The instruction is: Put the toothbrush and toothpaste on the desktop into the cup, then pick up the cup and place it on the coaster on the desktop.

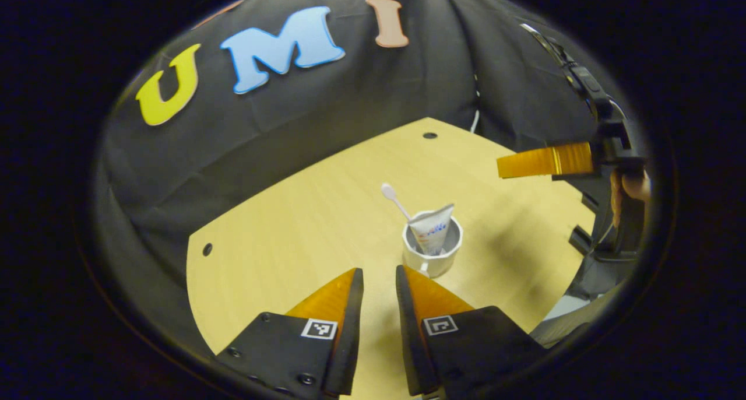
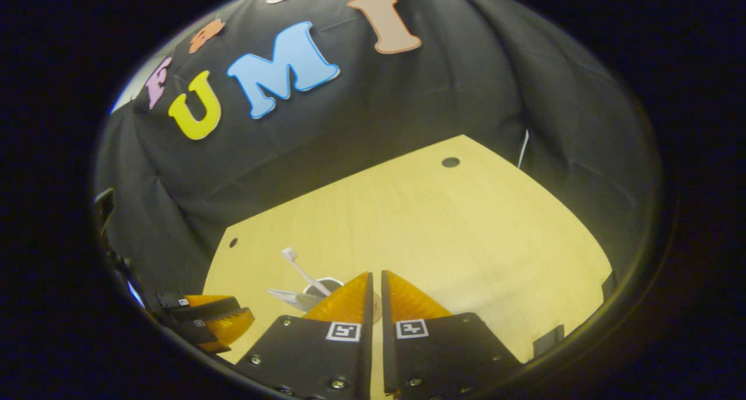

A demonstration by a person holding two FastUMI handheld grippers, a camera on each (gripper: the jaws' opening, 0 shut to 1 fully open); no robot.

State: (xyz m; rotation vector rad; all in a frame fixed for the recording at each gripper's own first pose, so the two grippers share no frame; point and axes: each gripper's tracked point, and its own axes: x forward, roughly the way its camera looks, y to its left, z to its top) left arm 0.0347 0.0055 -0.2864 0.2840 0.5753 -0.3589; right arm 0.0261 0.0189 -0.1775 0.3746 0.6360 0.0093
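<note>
- In the left gripper view, the left gripper (image 1: 379, 277) is nearest, low in the picture. Its 2 fingers have a small gap between them and nothing is in the gap.
- Just past those fingers a white cup (image 1: 432, 249) stands up on the wooden desktop (image 1: 280, 237). The fingers do not touch the cup.
- The toothpaste (image 1: 432, 230) sits in the cup, with its flat end sticking up over the rim.
- The toothbrush (image 1: 394, 198) is in the cup too. It leans up and to the left, head on top.
- Far off on the right of that view, the right gripper (image 1: 545, 160) hangs above the desktop, and a bit of a hand (image 1: 629, 190) holds it.
- In the right gripper view, the right gripper (image 2: 376, 289) is nearest. Its 2 fingers are almost together, with just a thin slit between them, and they hold nothing.
- Behind its left finger you can see part of the cup (image 2: 324, 287), with the toothbrush (image 2: 302, 270) and the toothpaste (image 2: 291, 297) poking out.
- The left gripper (image 2: 218, 321) is low on the left there. I cannot tell its finger gap from that side.
</note>
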